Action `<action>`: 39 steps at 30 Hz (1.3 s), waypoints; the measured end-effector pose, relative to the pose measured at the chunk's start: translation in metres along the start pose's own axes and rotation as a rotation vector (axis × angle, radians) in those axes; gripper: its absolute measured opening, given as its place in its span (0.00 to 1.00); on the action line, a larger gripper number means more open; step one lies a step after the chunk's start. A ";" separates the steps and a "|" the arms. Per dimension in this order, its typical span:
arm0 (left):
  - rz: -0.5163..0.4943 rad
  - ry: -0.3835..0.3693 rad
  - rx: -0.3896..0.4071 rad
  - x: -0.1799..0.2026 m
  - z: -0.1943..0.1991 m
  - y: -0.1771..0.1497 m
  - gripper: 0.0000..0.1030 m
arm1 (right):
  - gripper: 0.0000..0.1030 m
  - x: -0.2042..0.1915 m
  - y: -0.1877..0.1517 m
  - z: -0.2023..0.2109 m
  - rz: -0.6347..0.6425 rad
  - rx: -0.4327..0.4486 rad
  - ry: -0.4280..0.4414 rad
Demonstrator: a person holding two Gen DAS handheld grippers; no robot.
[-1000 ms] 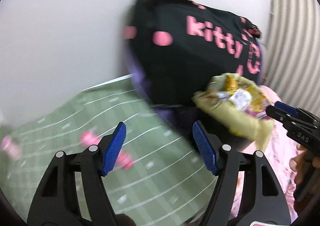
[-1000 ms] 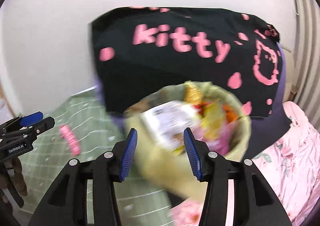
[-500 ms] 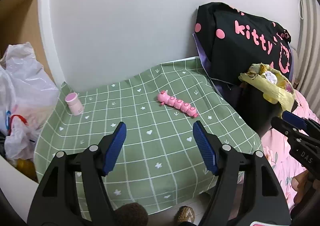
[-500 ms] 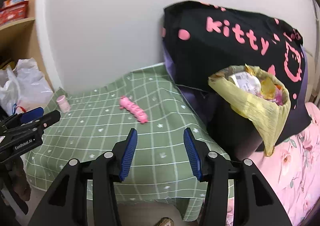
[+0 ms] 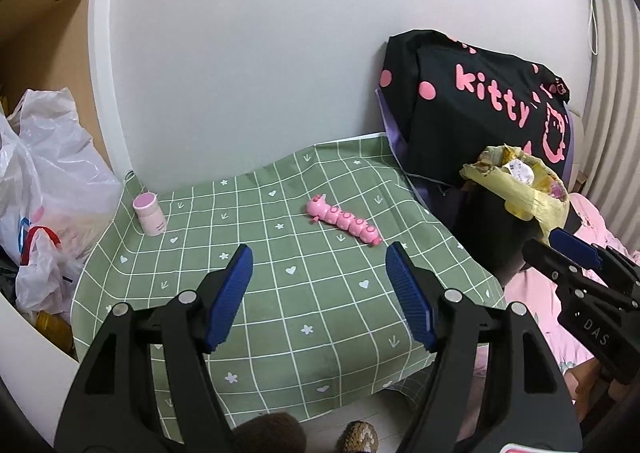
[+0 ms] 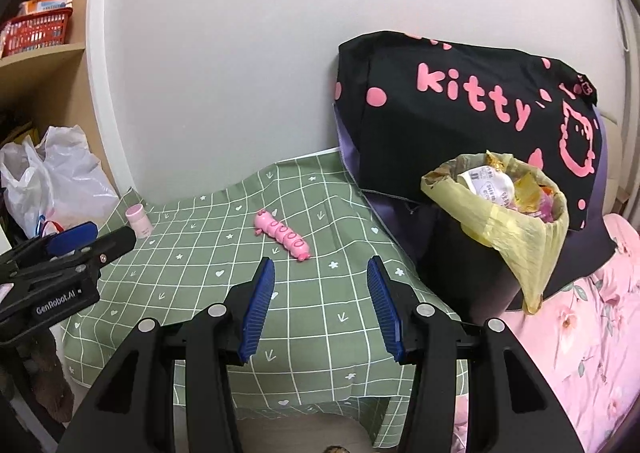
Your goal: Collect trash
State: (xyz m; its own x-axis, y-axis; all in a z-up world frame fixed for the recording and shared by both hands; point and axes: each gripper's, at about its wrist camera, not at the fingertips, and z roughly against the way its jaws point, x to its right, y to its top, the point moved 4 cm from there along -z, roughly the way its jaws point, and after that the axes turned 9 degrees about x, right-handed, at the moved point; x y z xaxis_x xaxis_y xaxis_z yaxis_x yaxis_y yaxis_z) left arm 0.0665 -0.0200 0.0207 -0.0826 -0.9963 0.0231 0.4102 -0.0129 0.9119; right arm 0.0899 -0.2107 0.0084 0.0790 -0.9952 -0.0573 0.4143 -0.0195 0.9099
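A: What's nearest, at the bottom of the frame?

B: The left gripper, black with blue ribbed pads, jaws spread wide and nothing between them. The right gripper stands the same, parted and empty, over the near edge of the green checked tablecloth

A: And on the cloth?

B: A pink segmented caterpillar toy lies near the middle of the frame; a small pink-capped bottle stands upright at the far left corner

A: Where's the trash?

B: At right of centre, in the black bin lined with a yellow plastic bag, heaped with wrappers, beside the table. Behind it, against the wall, a black cloth with pink "kitty" lettering. Far left, crumpled white plastic bags
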 end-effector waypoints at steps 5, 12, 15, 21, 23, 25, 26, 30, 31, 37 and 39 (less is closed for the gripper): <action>-0.013 -0.016 -0.005 0.006 0.000 -0.003 0.64 | 0.44 0.004 0.000 0.005 -0.006 0.008 -0.014; -0.015 -0.022 -0.006 0.008 0.001 -0.003 0.64 | 0.44 0.007 -0.003 0.009 -0.013 0.005 -0.027; -0.017 -0.020 -0.002 0.009 0.002 -0.002 0.64 | 0.44 0.010 -0.002 0.010 -0.017 0.009 -0.031; -0.022 -0.024 0.000 0.013 0.004 -0.002 0.64 | 0.44 0.011 -0.003 0.013 -0.018 0.009 -0.033; -0.022 -0.025 0.000 0.013 0.005 -0.002 0.64 | 0.44 0.012 -0.003 0.013 -0.019 0.007 -0.033; -0.024 -0.027 0.002 0.014 0.005 -0.002 0.64 | 0.44 0.014 -0.004 0.014 -0.019 0.008 -0.032; -0.023 -0.028 0.002 0.014 0.005 -0.003 0.64 | 0.44 0.014 -0.003 0.015 -0.019 0.009 -0.033; -0.023 -0.029 0.004 0.015 0.006 -0.003 0.64 | 0.44 0.016 -0.003 0.015 -0.020 0.012 -0.034; -0.023 -0.030 0.003 0.015 0.006 -0.003 0.64 | 0.44 0.016 -0.002 0.016 -0.020 0.013 -0.034; -0.023 -0.028 0.005 0.016 0.006 -0.003 0.64 | 0.44 0.017 -0.002 0.016 -0.022 0.012 -0.035; -0.023 -0.029 0.003 0.016 0.006 -0.003 0.64 | 0.44 0.017 -0.001 0.016 -0.020 0.012 -0.037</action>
State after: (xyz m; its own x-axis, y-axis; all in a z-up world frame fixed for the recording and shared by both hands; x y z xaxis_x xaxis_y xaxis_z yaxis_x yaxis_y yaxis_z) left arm 0.0584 -0.0349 0.0207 -0.1183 -0.9929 0.0143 0.4048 -0.0350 0.9137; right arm 0.0760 -0.2292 0.0127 0.0374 -0.9975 -0.0605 0.4043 -0.0403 0.9137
